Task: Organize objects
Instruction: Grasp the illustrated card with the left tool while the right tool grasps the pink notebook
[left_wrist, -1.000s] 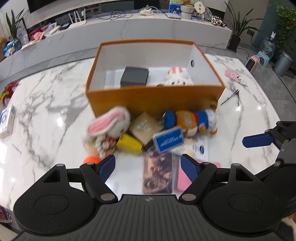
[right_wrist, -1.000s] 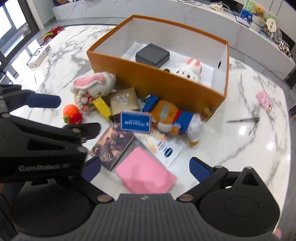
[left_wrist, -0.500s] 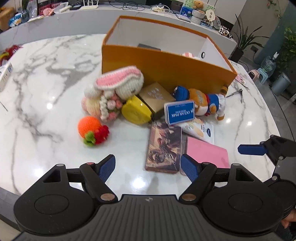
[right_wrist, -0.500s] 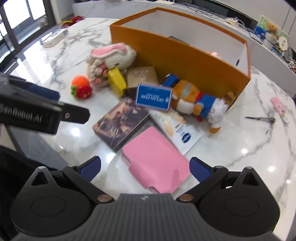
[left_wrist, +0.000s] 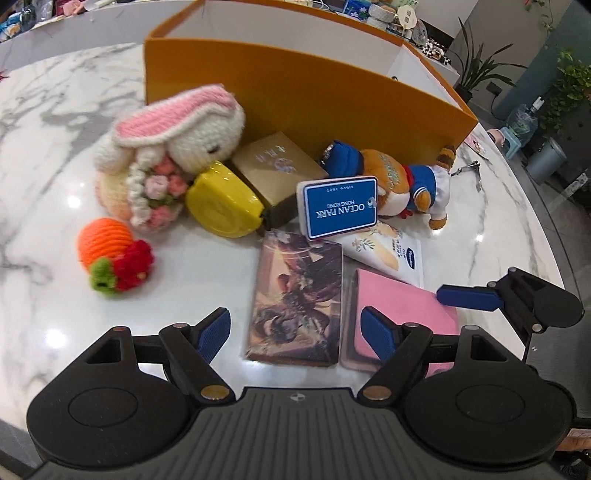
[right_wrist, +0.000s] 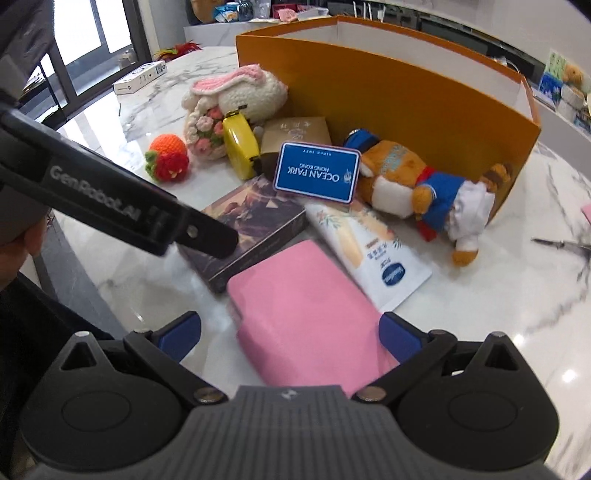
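An orange box (left_wrist: 303, 92) (right_wrist: 406, 99) stands on the marble table. Before it lie a crochet bunny (left_wrist: 166, 136) (right_wrist: 236, 103), an orange knitted fruit (left_wrist: 110, 254) (right_wrist: 168, 155), a yellow tape measure (left_wrist: 221, 203) (right_wrist: 240, 144), a tan box (left_wrist: 280, 166), a blue Ocean Park tag (left_wrist: 340, 206) (right_wrist: 317, 173), a plush toy (left_wrist: 406, 181) (right_wrist: 417, 184), a cream tube (right_wrist: 369, 251), a picture book (left_wrist: 299, 295) (right_wrist: 251, 218) and a pink case (left_wrist: 399, 310) (right_wrist: 306, 310). My left gripper (left_wrist: 295, 330) is open just above the book's near end. My right gripper (right_wrist: 290, 334) is open, its fingers either side of the pink case.
Scissors (left_wrist: 469, 170) (right_wrist: 561, 243) lie at the table's right. A white carton (right_wrist: 138, 77) sits far left. The table's front edge is close under both grippers. A counter with clutter runs behind the box.
Both grippers have come down and forward towards the pile. The left one now hangs over the book, and the right one has closed in around the pink case. The objects have not moved.
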